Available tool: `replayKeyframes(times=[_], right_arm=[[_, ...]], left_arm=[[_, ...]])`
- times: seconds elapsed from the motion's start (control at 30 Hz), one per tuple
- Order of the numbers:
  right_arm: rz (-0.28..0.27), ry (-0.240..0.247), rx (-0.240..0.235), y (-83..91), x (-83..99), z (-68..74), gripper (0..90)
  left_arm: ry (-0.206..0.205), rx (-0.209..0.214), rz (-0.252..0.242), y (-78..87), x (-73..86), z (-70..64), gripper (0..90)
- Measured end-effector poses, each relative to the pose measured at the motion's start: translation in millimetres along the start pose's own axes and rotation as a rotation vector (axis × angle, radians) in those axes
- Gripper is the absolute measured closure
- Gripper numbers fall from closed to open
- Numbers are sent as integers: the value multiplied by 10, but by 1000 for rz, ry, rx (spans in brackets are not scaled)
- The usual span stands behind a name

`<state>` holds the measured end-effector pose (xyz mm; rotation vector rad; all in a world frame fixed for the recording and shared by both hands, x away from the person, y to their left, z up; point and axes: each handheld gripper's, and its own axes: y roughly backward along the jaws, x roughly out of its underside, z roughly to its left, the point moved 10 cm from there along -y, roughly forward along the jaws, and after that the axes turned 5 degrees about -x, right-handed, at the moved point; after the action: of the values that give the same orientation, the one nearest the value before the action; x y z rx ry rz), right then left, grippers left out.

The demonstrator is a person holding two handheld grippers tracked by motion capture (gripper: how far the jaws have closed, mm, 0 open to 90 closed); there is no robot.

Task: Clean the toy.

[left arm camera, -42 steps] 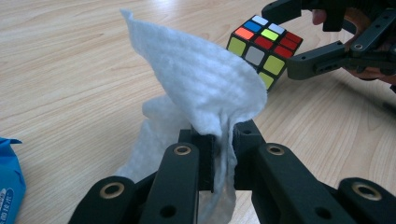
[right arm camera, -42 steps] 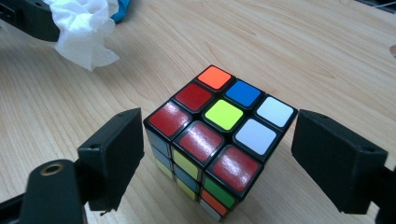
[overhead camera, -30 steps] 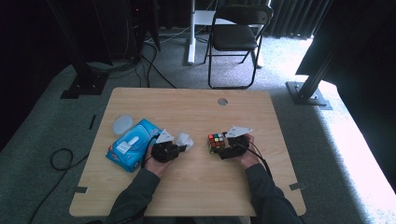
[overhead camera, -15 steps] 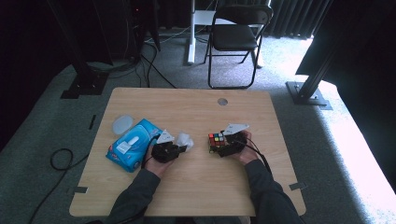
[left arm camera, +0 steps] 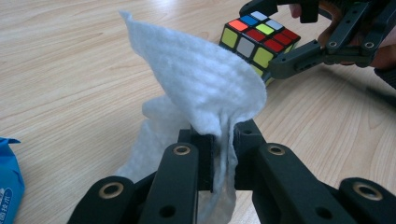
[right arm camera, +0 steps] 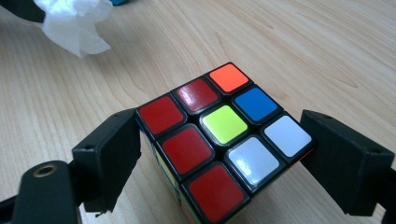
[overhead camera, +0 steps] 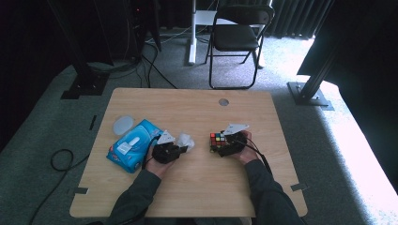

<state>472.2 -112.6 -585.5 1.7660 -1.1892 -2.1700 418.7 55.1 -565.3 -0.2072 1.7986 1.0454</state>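
A scrambled puzzle cube point(right arm camera: 223, 140) sits clamped between the black jaws of my right gripper point(right arm camera: 219, 154), just off the wooden table. It is also in the high view, where the cube point(overhead camera: 217, 140) is right of centre and the right gripper point(overhead camera: 219, 144) is shut on it. My left gripper point(left arm camera: 223, 154) is shut on a crumpled white tissue point(left arm camera: 205, 88), which stands up above the jaws. In the high view the left gripper point(overhead camera: 180, 147) and the tissue point(overhead camera: 185, 140) lie a short way left of the cube point(left arm camera: 257, 39).
A blue tissue pack point(overhead camera: 133, 144) lies at the left of the table point(overhead camera: 197, 187), with a round clear lid point(overhead camera: 123, 124) behind it. A small hole point(overhead camera: 224, 101) is near the far edge. A folding chair point(overhead camera: 237, 37) stands beyond the table.
Both grippers have kept their holds. The right gripper and cube have shifted slightly; the left has hardly moved.
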Motion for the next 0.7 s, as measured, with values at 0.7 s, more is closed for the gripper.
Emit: replayKeyframes(times=[0.7], right_arm=[[-25, -44, 5, -108, -50, 4, 284]], left_arm=[[-2, 5, 3, -1, 4, -3, 821]])
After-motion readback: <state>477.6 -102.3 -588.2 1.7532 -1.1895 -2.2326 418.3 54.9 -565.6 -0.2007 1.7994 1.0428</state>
